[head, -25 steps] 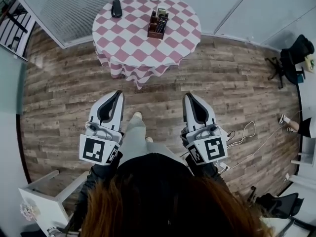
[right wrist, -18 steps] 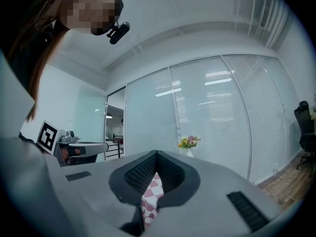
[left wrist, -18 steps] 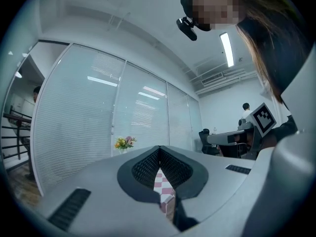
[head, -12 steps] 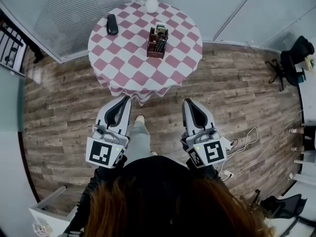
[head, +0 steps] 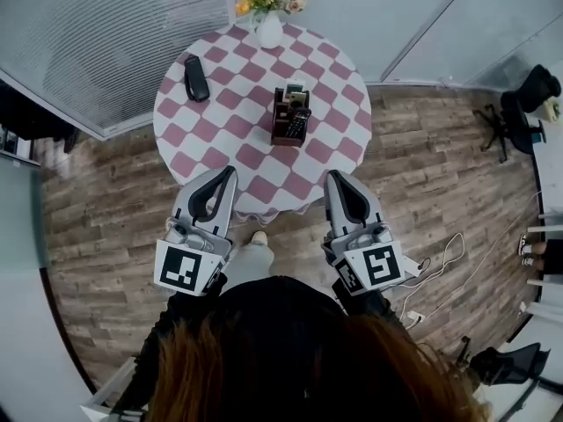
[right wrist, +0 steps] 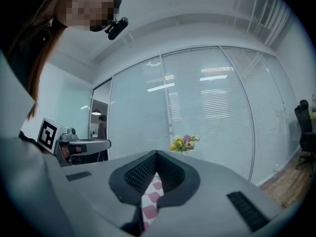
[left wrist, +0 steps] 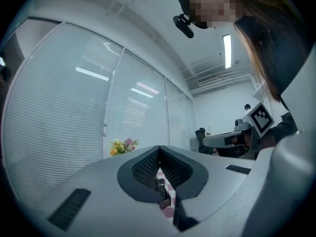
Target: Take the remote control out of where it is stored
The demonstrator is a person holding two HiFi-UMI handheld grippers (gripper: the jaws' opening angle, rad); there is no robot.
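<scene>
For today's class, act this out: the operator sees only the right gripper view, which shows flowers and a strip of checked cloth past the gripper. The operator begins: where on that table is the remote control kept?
Observer: In a brown holder near the middle of the round table, on your side of the flower vase.
Operator: Is the remote control lying flat?
Observer: No. The left gripper view shows the remote control standing on end in the holder.
Operator: Is anything else on the cloth?
Observer: A black handset-like thing lies to the left of the holder, apart from it.
</scene>
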